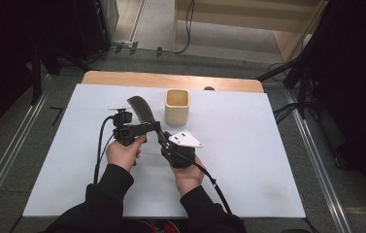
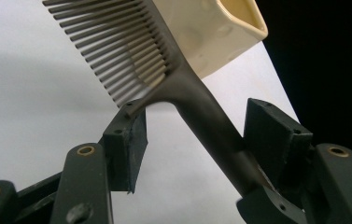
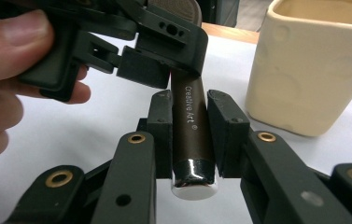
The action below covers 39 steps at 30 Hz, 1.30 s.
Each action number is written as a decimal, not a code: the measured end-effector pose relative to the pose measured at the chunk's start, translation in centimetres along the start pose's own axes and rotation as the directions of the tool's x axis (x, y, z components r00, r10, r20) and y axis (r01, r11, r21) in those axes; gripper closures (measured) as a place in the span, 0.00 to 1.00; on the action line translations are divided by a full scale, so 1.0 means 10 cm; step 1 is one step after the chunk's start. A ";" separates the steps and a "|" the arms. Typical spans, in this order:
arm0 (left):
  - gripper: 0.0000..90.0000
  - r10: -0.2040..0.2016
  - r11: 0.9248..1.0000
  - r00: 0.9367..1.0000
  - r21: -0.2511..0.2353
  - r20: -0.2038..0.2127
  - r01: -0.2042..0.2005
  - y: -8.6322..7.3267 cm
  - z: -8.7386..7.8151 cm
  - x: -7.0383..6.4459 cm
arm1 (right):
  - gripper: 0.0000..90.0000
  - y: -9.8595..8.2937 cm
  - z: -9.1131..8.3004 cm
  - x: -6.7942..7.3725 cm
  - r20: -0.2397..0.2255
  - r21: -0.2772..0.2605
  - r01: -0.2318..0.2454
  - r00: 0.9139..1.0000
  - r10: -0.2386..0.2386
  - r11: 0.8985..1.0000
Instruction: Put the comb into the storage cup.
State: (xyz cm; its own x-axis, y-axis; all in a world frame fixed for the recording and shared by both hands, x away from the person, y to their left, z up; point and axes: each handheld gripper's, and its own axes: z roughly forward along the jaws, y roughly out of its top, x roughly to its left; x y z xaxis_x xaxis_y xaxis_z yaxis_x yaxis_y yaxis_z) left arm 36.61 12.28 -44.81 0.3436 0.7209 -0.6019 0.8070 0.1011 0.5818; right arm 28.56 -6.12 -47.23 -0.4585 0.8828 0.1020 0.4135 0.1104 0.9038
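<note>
A dark wide-toothed comb (image 1: 141, 112) is held off the white sheet, teeth pointing away toward the far left. My right gripper (image 1: 167, 144) is shut on the end of its handle (image 3: 192, 121), one pad on each side; the handle reads "Creative Art". My left gripper (image 1: 141, 128) reaches across from the left, and its jaws stand open around the handle (image 2: 206, 126) just below the teeth. The left pad (image 2: 131, 140) is clear of the handle, which leans toward the right jaw. In the right gripper view the left gripper (image 3: 159, 51) and a hand (image 3: 10, 70) sit just above my jaws.
A cream square cup (image 1: 177, 107) stands upright on the sheet right behind the comb, close to its teeth (image 2: 117, 51). The white sheet (image 1: 248, 160) covers a wooden table (image 1: 171, 80). Cables and dark stands lie on the floor beyond the far and right edges.
</note>
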 end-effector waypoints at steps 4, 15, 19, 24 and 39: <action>0.45 -0.005 1.000 1.000 -0.006 0.005 0.005 -0.01 0.03 -0.03 | 0.78 0.00 0.00 0.00 0.001 -0.007 -0.005 1.000 0.005 1.000; 0.54 -0.022 0.999 1.000 -0.032 -0.011 0.022 0.01 0.06 -0.05 | 0.78 0.00 0.03 0.05 0.003 -0.011 -0.008 1.000 0.008 1.000; 0.62 -0.036 0.999 0.999 -0.031 -0.012 0.036 0.01 0.06 -0.03 | 0.78 0.00 0.03 0.04 0.002 -0.014 -0.014 1.000 0.014 1.000; 0.66 -0.063 0.997 0.998 -0.034 0.010 0.063 0.01 0.06 0.00 | 0.78 -0.01 0.05 0.06 0.009 -0.008 -0.012 1.000 0.012 1.000; 0.72 -0.088 0.996 0.995 -0.030 0.045 0.089 0.02 0.03 0.02 | 0.78 -0.02 0.08 0.05 0.001 0.014 -0.013 1.000 0.013 1.000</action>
State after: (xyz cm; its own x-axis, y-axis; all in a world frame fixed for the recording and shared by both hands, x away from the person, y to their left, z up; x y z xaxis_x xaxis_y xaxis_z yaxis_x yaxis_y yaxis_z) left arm 36.98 12.23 -45.03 0.2931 0.6774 -0.6747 0.8194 0.1855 0.5423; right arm 28.84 -5.31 -47.69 -0.4521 0.8847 0.1136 0.4309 0.1051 0.8963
